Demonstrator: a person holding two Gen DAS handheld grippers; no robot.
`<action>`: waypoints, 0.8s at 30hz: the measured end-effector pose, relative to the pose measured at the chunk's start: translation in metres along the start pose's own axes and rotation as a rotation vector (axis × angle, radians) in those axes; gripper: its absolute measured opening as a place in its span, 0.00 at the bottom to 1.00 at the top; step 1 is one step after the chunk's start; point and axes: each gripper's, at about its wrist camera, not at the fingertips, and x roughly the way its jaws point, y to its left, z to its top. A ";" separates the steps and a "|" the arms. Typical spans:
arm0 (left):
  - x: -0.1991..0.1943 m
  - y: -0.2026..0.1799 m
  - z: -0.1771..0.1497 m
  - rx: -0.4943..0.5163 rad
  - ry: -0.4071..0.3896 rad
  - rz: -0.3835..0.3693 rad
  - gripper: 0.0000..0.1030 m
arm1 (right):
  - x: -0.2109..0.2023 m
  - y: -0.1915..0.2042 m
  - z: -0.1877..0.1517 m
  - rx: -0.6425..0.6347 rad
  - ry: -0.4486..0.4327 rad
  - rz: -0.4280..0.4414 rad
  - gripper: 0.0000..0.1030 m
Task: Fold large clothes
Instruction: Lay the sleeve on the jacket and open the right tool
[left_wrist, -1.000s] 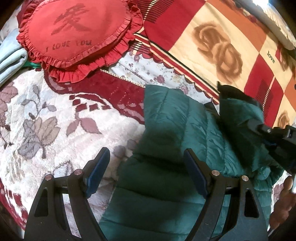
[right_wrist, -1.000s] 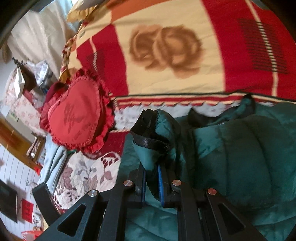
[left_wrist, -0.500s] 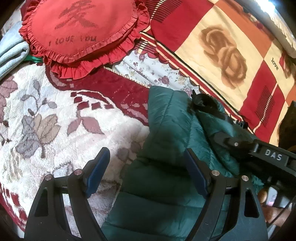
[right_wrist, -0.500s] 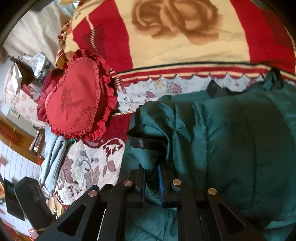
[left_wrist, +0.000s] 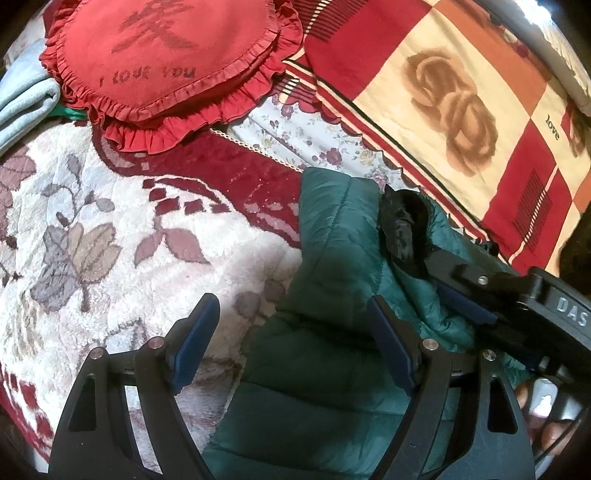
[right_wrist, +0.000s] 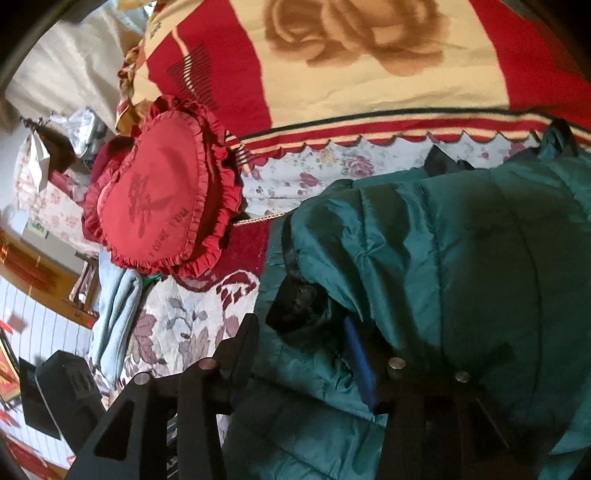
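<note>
A dark green quilted puffer jacket (left_wrist: 332, 332) lies on the bed, also filling the right wrist view (right_wrist: 461, 266). Its sleeve with a black cuff (left_wrist: 402, 225) is laid across the body; the cuff also shows in the right wrist view (right_wrist: 303, 306). My left gripper (left_wrist: 291, 343) is open and empty, hovering over the jacket's left edge. My right gripper (right_wrist: 299, 339) is open, its fingers either side of the cuff, which rests loose between them. It shows from the side in the left wrist view (left_wrist: 465, 291).
A red heart-shaped ruffled cushion (left_wrist: 173, 62) lies at the upper left, also seen in the right wrist view (right_wrist: 162, 210). A light blue folded cloth (left_wrist: 22, 103) sits beside it. A floral plush blanket (left_wrist: 92, 240) and a red-and-cream rose blanket (left_wrist: 454, 92) cover the bed.
My right gripper carried the sleeve down across the jacket, then opened and let go of the cuff. My left gripper stayed open and barely moved.
</note>
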 end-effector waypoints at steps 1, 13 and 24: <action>-0.001 0.001 0.000 -0.002 -0.001 -0.001 0.79 | -0.004 0.000 0.000 0.005 -0.004 0.006 0.44; -0.005 -0.024 0.001 0.007 -0.007 -0.094 0.79 | -0.130 -0.036 -0.011 -0.003 -0.156 -0.060 0.58; 0.032 -0.074 0.019 0.098 0.062 -0.013 0.78 | -0.216 -0.079 -0.023 -0.061 -0.325 -0.322 0.66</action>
